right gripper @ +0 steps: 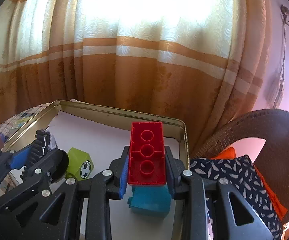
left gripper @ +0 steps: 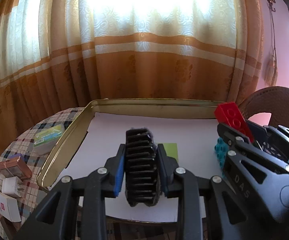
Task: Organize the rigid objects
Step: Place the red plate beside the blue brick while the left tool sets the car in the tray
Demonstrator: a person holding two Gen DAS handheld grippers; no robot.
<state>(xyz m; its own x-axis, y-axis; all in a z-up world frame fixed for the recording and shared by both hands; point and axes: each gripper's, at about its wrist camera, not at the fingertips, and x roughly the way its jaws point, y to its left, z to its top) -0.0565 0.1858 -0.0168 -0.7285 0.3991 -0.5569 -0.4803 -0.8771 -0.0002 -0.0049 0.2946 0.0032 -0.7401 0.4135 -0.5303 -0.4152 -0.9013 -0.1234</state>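
Note:
My left gripper (left gripper: 141, 170) is shut on a black toothed gear (left gripper: 141, 166), held on edge above the white-lined metal tray (left gripper: 144, 103). My right gripper (right gripper: 146, 172) is shut on a red toy brick (right gripper: 146, 158), underside up, above the tray's right part. In the left wrist view the right gripper (left gripper: 242, 138) and red brick (left gripper: 233, 118) show at the right. In the right wrist view the left gripper (right gripper: 36, 156) with the gear (right gripper: 41, 146) shows at the left. A teal brick (right gripper: 150, 202) lies in the tray below the red brick. A green cube with a football picture (right gripper: 79, 163) lies in the tray between the grippers.
The tray (right gripper: 124, 113) sits on a round table with a checked cloth (left gripper: 24, 154). Left of the tray lie a green-topped box (left gripper: 48, 136), a brown box (left gripper: 14, 167), a white charger (left gripper: 11, 187) and a white card box (left gripper: 4, 208). A wicker chair (right gripper: 264, 124) with cushions stands right. Curtains hang behind.

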